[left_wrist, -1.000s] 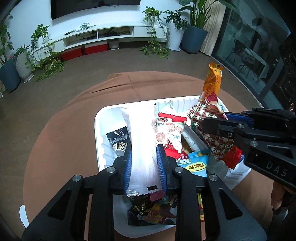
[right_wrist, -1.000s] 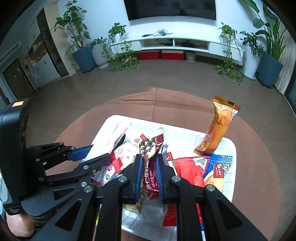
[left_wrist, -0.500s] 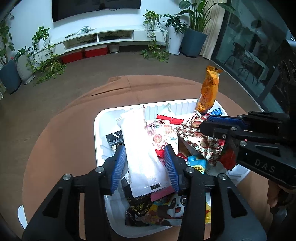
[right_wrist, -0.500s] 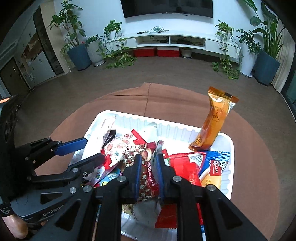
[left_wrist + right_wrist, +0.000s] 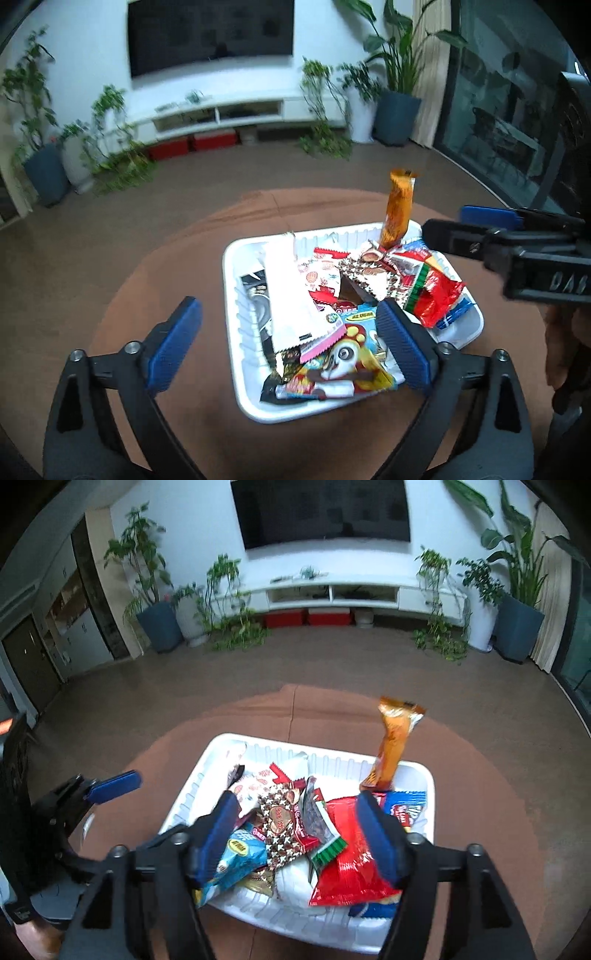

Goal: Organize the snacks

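- Hovering over the white tray (image 5: 236, 332), the left hand-held gripper (image 5: 291, 343) has its blue pads spread wide, the jaws having just been opening; nothing is pinched, and the long white packet (image 5: 288, 295) lies free below, on the other snacks
- the right hand-held gripper (image 5: 295, 834) has likewise just been opening; its pads stand apart above the brown star-patterned packet (image 5: 280, 823) and the red packet (image 5: 351, 864), gripping neither
- an orange packet (image 5: 393, 749) stands upright, leaning at the tray's far rim
- the tray, heaped with mixed snacks, sits on a round worktop under a brown cloth (image 5: 166, 266)
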A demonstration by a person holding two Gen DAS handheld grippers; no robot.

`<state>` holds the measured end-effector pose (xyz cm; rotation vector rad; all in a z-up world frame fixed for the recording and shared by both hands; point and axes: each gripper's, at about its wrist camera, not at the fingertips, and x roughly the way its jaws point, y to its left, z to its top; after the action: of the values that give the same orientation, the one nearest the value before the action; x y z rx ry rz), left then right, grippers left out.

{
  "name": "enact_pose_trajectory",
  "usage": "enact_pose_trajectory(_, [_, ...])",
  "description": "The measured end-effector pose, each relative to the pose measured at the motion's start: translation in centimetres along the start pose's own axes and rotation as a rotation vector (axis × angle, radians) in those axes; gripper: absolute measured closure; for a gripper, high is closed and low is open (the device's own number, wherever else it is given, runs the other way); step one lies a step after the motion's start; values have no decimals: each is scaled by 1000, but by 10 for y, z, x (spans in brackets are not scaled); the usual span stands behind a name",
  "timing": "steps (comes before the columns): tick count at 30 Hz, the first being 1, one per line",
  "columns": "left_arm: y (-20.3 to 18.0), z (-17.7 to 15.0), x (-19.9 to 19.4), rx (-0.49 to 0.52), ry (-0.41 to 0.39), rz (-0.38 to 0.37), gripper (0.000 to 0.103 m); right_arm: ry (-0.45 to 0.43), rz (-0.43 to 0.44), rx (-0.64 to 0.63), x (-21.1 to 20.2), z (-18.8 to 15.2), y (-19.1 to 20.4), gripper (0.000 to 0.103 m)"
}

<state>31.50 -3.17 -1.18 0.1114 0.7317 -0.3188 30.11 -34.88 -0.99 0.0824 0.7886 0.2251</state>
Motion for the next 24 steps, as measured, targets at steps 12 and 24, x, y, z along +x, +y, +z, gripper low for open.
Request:
enact_pose_trajectory(12, [-58, -57, -142, -33, -174, 388, 2, -373, -46, 32, -142, -62, -4, 0])
enact_pose_trajectory(24, [-109, -136, -219, -120, -87, 282, 1, -471, -121, 75, -245, -162, 4, 0])
